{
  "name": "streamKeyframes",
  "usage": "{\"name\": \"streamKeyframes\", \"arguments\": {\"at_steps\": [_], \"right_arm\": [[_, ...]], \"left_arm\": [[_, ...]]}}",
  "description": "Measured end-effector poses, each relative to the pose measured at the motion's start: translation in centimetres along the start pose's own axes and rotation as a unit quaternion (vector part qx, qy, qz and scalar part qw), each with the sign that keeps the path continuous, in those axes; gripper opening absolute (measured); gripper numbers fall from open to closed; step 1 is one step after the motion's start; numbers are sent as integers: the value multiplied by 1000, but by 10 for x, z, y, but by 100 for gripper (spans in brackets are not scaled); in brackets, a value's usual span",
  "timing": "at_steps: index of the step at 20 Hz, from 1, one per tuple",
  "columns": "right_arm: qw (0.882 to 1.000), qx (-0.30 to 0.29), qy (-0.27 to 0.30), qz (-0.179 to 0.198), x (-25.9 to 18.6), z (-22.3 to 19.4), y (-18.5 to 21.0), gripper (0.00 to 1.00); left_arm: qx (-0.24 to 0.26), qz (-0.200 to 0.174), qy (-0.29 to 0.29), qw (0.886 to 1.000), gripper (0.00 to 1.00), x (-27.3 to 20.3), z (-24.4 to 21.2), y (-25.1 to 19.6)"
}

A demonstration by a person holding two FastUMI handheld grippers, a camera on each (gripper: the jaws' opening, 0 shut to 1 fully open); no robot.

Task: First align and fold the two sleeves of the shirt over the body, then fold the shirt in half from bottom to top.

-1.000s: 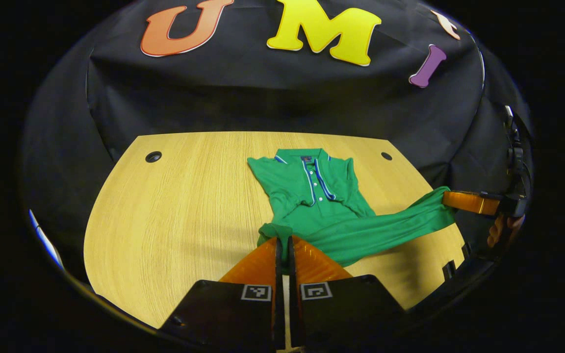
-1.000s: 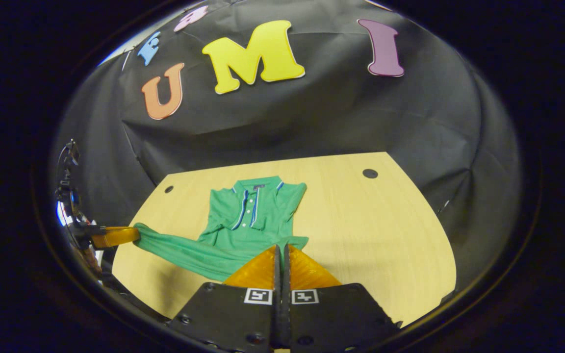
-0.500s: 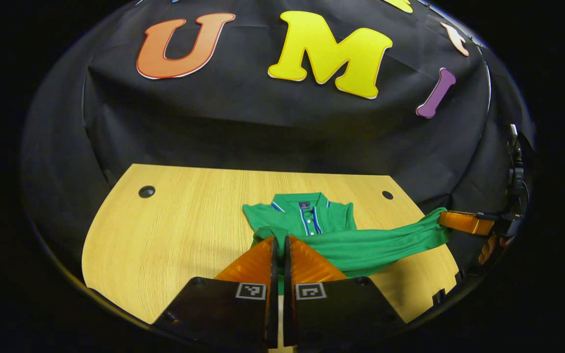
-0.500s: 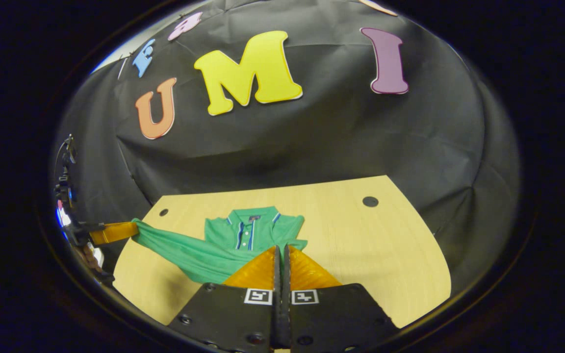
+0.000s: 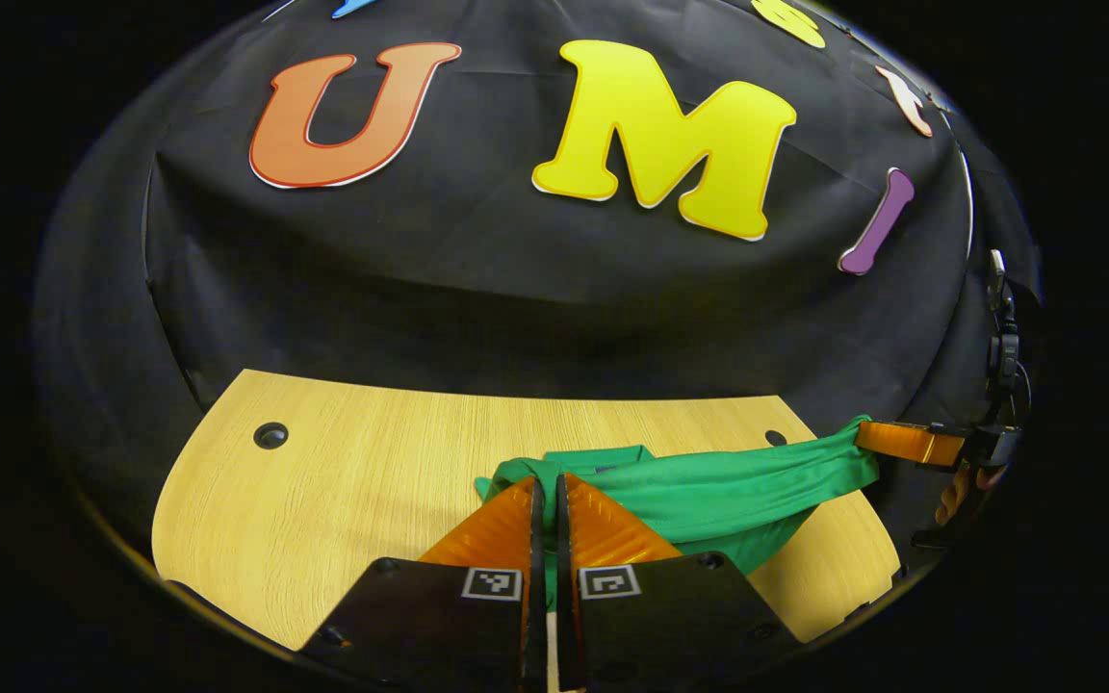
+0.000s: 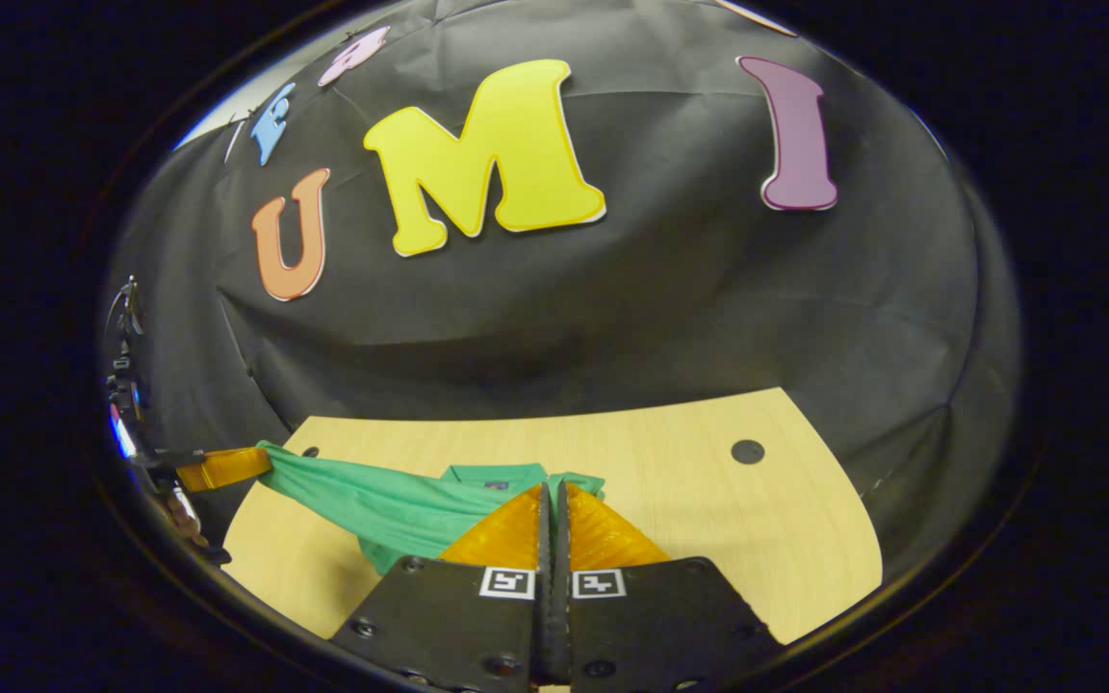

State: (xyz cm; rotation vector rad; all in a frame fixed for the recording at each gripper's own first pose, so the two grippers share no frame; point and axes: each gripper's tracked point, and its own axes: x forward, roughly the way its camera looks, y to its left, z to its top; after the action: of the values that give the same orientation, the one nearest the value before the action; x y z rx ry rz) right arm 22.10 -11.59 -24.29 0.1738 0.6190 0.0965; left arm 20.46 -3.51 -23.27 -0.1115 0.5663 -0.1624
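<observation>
Holding the green shirt [image 5: 709, 491] stretched above the wooden worktop [image 5: 352, 481].
Left tool [image 5: 545, 486] and right tool [image 6: 552, 493] each pinch a hem corner, fingers closed on cloth.

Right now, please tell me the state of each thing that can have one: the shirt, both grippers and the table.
Green shirt: bottom hem lifted and stretched between both grippers, carried over toward the collar; fold not laid down.
Left gripper: shut on the shirt's hem corner.
Right gripper: shut on the other hem corner.
Wooden table: bears the shirt's upper part.
</observation>
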Motion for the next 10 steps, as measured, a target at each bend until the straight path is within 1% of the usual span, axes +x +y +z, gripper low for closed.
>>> {"name": "streamKeyframes", "arguments": {"at_steps": [2,4,8,10], "right_arm": [[1000,3,-4,2,18,10,-1,0],[1000,6,-4,5,37,18,-2,0],[1000,-7,-1,14,76,25,-2,0],[1000,-11,5,21,98,27,-1,1]], "left_arm": [[-4,0,-10,1000,10,16,10,4],[-1,7,-9,1000,9,34,15,10],[-14,15,-8,1000,10,68,16,16],[-9,22,-5,1000,9,83,16,20]]}}
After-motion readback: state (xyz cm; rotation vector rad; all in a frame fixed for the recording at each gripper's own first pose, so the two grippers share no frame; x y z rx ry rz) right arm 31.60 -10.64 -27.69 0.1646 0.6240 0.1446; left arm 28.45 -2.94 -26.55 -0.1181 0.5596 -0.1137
